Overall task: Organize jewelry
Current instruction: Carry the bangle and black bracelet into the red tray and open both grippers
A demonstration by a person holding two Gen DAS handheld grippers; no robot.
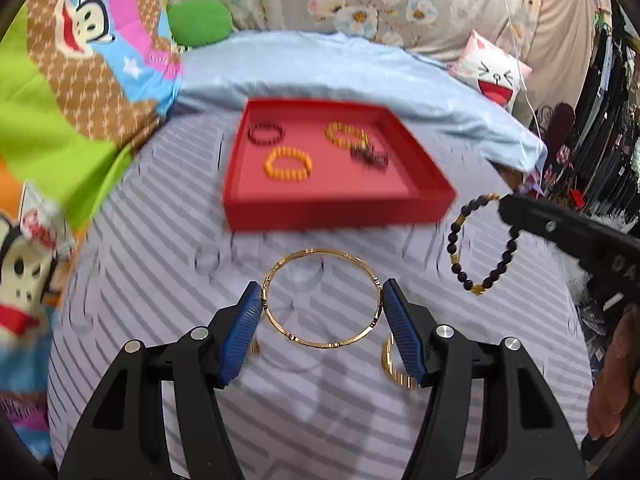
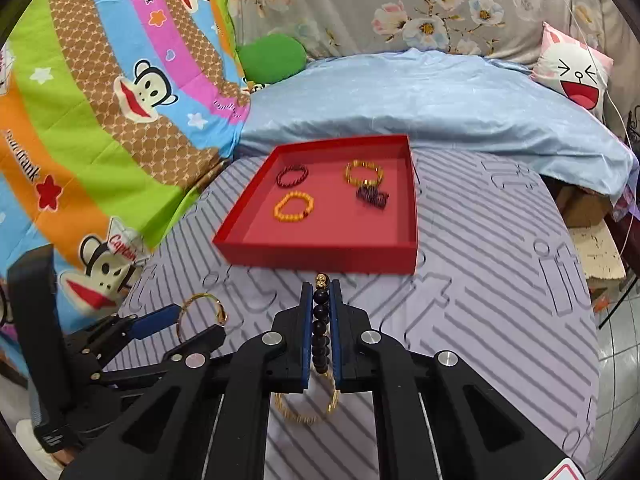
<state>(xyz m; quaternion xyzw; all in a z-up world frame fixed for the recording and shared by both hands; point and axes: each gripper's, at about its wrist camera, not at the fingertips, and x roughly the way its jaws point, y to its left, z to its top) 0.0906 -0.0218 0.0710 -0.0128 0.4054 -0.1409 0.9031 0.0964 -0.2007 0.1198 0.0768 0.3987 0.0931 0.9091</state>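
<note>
- Gold bangle [image 1: 322, 300] held between the blue pads of the left tool [image 1: 322, 304], which is spread about halfway and presses on the ring's two sides, lifting it clear of the bed.
- Dark beaded bracelet [image 2: 321, 332] with gold beads, pinched edge-on in the right tool [image 2: 321, 292], whose pads are squeezed almost together on it; in the left wrist view the bracelet hangs as a loop from that tool's tip.
- Second gold bangle [image 2: 306, 406] lies on the bed below the tools, partly hidden by the right tool.
- Bed cover [image 2: 480, 280], lilac with grey stripes and raised letter shapes I cannot read, is under everything.
- Red tray [image 2: 320, 254], shallow and square, sits on the cover just beyond both tools. Inside it: an orange beaded bracelet [image 2: 294, 207] nearest, a dark red one [image 2: 292, 176] at far left, an amber and gold one [image 2: 363, 173] at far right, and a dark coiled piece [image 2: 373, 196] touching that one.
- Light blue quilt [image 2: 440, 96] lies behind the tray.
- Striped blanket [image 2: 120, 92] at left shows cartoon monkey faces with the words "Paul Frank" and "Captain".
- Pink cushion [image 2: 574, 72] with a laughing cartoon face sits at far right, against grey floral fabric [image 2: 400, 8].
</note>
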